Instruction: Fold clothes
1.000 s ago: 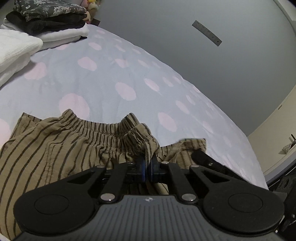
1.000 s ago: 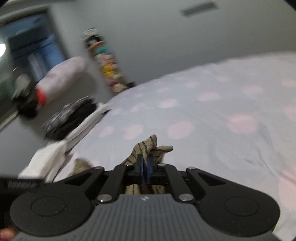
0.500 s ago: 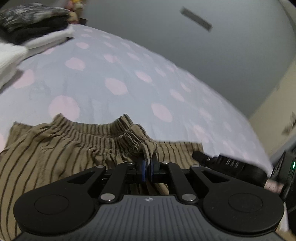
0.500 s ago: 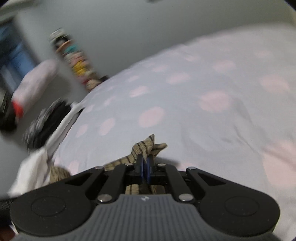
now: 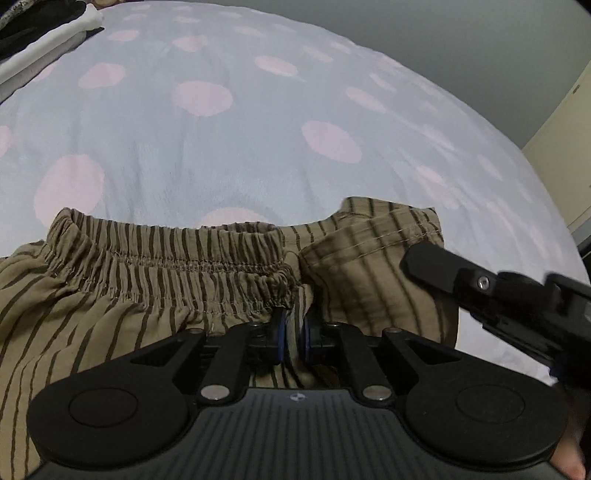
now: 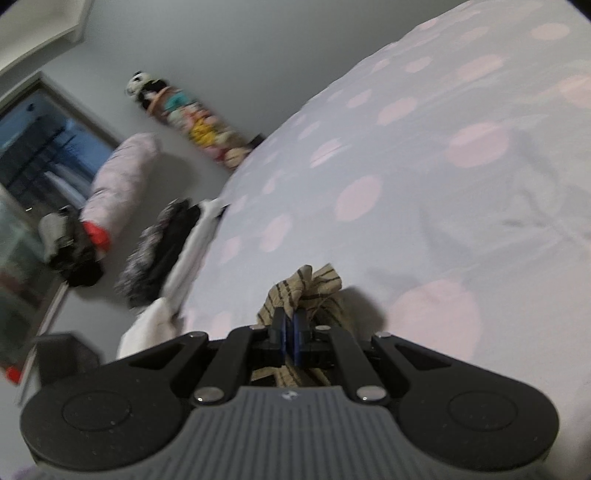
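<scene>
the striped brown garment lies at the near edge of the bed, its gathered waistband running flat across the near part of the polka-dot sheet. the left gripper has its jaws closed on cloth just below the waistband's right end. the right gripper has its jaws pinched shut on a bunched corner of the same garment, held just beside the waistband's right end, where a folded flap of it lies. in the left wrist view the right gripper's black body comes in from the right edge, over that flap. beyond the waistband the sheet is open right across to the far edge. a stack of folded clothes sits at the far left corner of the bed.
</scene>
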A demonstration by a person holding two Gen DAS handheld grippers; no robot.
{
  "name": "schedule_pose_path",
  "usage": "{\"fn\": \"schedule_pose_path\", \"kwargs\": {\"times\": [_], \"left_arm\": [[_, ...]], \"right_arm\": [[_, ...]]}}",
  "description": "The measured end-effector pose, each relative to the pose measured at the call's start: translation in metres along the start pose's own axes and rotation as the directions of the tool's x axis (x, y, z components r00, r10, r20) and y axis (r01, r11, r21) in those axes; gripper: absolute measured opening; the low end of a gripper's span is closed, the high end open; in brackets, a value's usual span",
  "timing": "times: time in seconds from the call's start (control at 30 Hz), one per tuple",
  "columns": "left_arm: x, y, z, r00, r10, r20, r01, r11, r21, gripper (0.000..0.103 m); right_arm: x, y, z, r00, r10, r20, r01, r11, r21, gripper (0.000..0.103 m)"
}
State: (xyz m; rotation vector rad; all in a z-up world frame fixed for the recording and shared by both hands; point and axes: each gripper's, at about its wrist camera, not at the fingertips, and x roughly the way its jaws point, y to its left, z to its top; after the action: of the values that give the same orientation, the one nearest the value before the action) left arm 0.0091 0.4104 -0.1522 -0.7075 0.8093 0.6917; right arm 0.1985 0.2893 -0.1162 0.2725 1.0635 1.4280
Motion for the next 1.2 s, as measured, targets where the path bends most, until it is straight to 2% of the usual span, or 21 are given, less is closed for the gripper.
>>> {"fn": "schedule_pose_path", "kwargs": {"times": [0.2,0.27,0.33,0.4,0.53,0.63,0.77,0.8,0.93,0.97,1.0,1.03,1.1,1.2], "left_arm": [[0.000,-0.005,-0.002,1.000,0.030,0.009,-0.030,1.000,0.001,0.010],[-0.005,-0.001,-0.003,1.000,0.006,0.027,-0.005,1.000,-0.021,0.010],[-0.017,0.009,-0.007,0.996,-0.050,0.071,0.055,0.996,-0.066,0.010],[-0.033,0.020,-0.014,0.987,-0.095,0.132,0.109,0.988,-0.105,0.010],[-0.070,0.033,-0.030,0.962,-0.132,0.237,0.168,0.976,-0.137,0.010],[-0.098,0.033,-0.042,0.948,-0.120,0.294,0.161,0.980,-0.119,0.009],[-0.122,0.029,-0.051,0.937,-0.131,0.323,0.165,0.983,-0.078,0.009],[-0.122,0.027,-0.049,0.939,-0.139,0.313,0.170,0.983,-0.075,0.009],[-0.110,0.014,-0.037,0.955,-0.162,0.249,0.177,0.983,-0.040,0.009],[-0.106,0.009,-0.033,0.957,-0.169,0.234,0.181,0.983,-0.029,0.012],[-0.101,0.005,-0.029,0.959,-0.176,0.220,0.185,0.983,-0.019,0.020],[-0.097,0.000,-0.026,0.961,-0.182,0.206,0.188,0.982,-0.009,0.024],[-0.089,-0.009,-0.018,0.965,-0.195,0.177,0.196,0.980,0.010,0.026],[-0.072,-0.022,-0.007,0.967,-0.224,0.120,0.223,0.975,0.021,0.026]], "right_arm": [[0.004,0.006,-0.005,0.998,0.054,-0.043,-0.054,0.999,0.000,0.005],[0.006,0.005,-0.006,0.998,0.040,-0.039,-0.039,0.999,0.012,0.005],[0.005,0.003,-0.006,0.999,0.024,-0.031,-0.024,0.999,0.022,0.005],[0.005,0.001,-0.005,1.000,0.013,-0.025,-0.012,1.000,0.024,0.005],[0.009,0.012,-0.010,0.999,-0.032,-0.021,0.031,0.997,-0.064,0.005],[0.012,0.019,-0.014,0.998,-0.065,-0.015,0.063,0.989,-0.131,0.005],[0.016,0.030,-0.019,0.994,-0.109,-0.004,0.106,0.970,-0.217,0.005],[0.017,0.032,-0.020,0.993,-0.120,-0.001,0.116,0.964,-0.238,0.005],[0.010,0.024,-0.012,0.991,-0.128,0.037,0.133,0.976,-0.174,0.005],[0.008,0.021,-0.010,0.990,-0.132,0.047,0.138,0.978,-0.157,0.005],[0.005,0.018,-0.008,0.987,-0.147,0.061,0.155,0.978,-0.141,0.005],[0.002,0.015,-0.006,0.984,-0.163,0.074,0.172,0.977,-0.125,0.005],[-0.003,0.007,-0.001,0.972,-0.212,0.100,0.221,0.971,-0.088,0.005],[-0.008,-0.010,0.005,0.974,-0.210,0.079,0.211,0.977,-0.003,0.005]]}}
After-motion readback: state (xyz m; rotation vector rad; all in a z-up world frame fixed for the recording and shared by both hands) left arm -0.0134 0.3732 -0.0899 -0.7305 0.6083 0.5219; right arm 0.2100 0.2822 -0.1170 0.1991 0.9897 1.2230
